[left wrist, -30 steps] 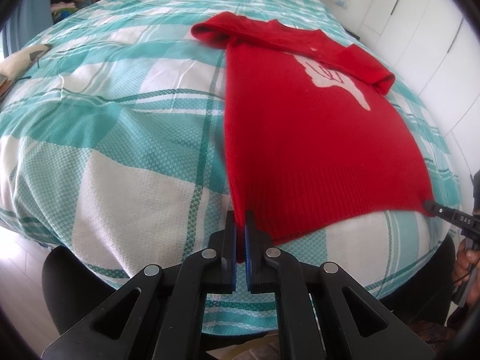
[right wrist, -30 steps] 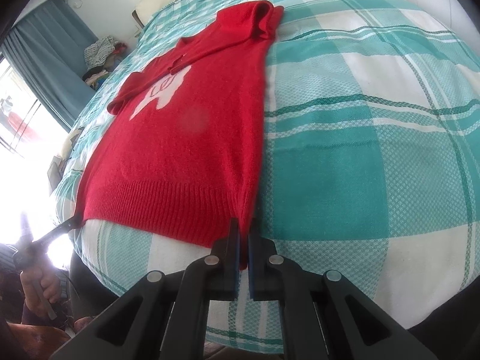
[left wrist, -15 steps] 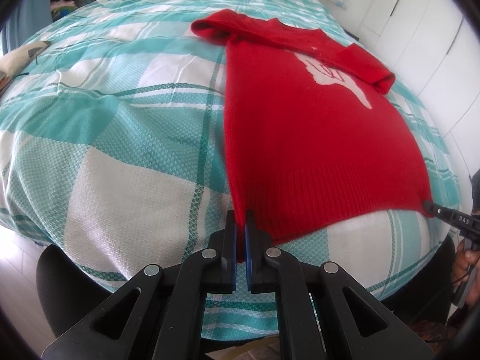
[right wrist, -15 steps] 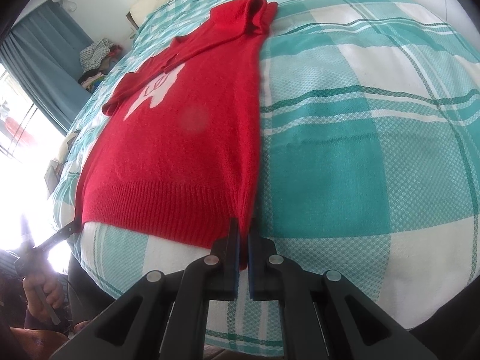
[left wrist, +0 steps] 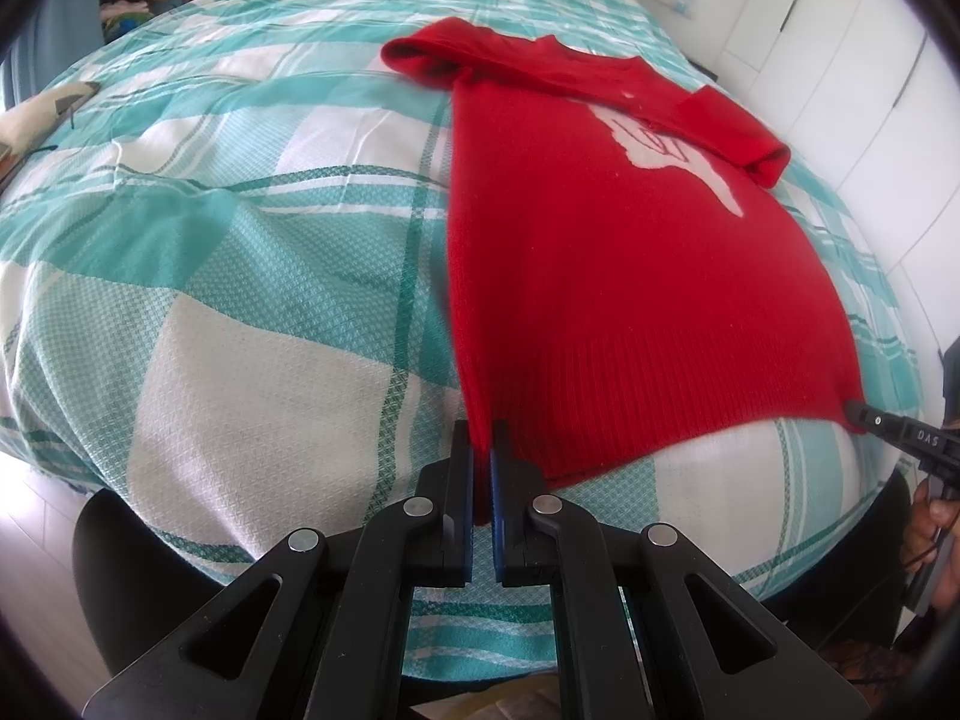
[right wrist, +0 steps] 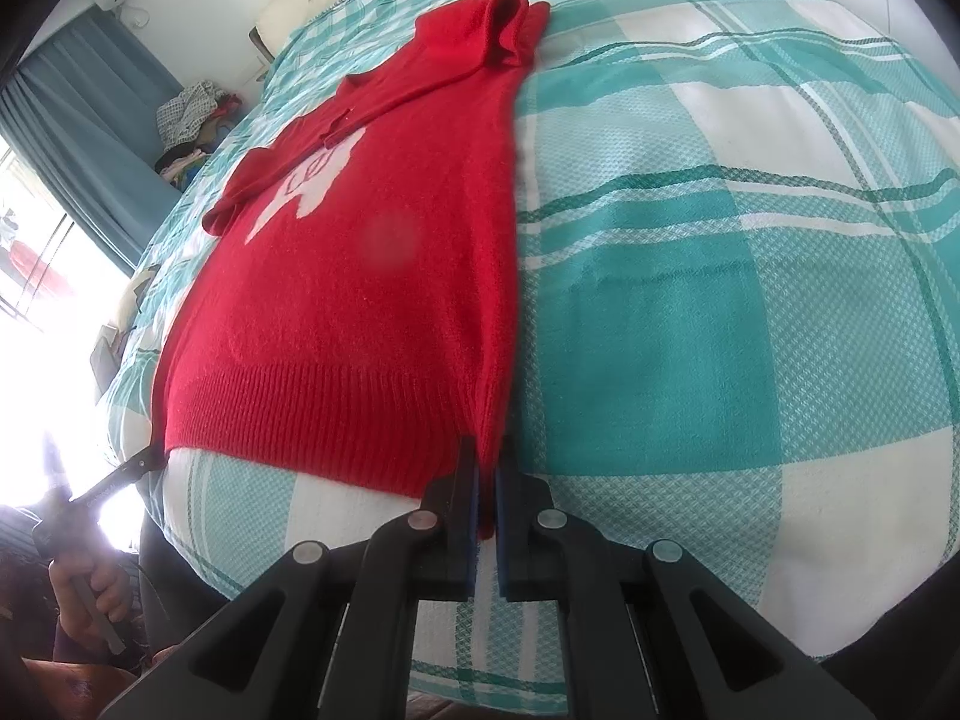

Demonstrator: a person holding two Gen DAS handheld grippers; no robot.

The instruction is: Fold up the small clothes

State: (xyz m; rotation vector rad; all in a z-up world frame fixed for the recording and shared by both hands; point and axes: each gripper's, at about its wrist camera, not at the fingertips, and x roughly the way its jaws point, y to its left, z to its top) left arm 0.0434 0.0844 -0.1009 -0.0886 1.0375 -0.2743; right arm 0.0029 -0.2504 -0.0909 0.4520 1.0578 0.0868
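A small red knitted sweater point(left wrist: 630, 276) with a white motif lies flat on the bed, hem towards me, sleeves folded in at the far end. My left gripper point(left wrist: 481, 438) is shut on the hem's left corner. In the right wrist view the same sweater point(right wrist: 372, 300) stretches away, and my right gripper point(right wrist: 487, 450) is shut on the hem's right corner. Each gripper also shows in the other view: the right one point(left wrist: 858, 417) at the far hem corner, the left one point(right wrist: 153, 457) at the opposite corner, both pinching ribbed cloth.
The bed carries a teal and white checked cover point(left wrist: 240, 276). White wardrobe doors point(left wrist: 852, 48) stand to the right of it. A heap of clothes point(right wrist: 192, 114) and blue curtains point(right wrist: 78, 120) sit by the window. A hand point(right wrist: 90, 600) holds the left gripper's handle.
Both grippers keep their grip on the hem corners. The sweater lies much as before; the views shifted only slightly.
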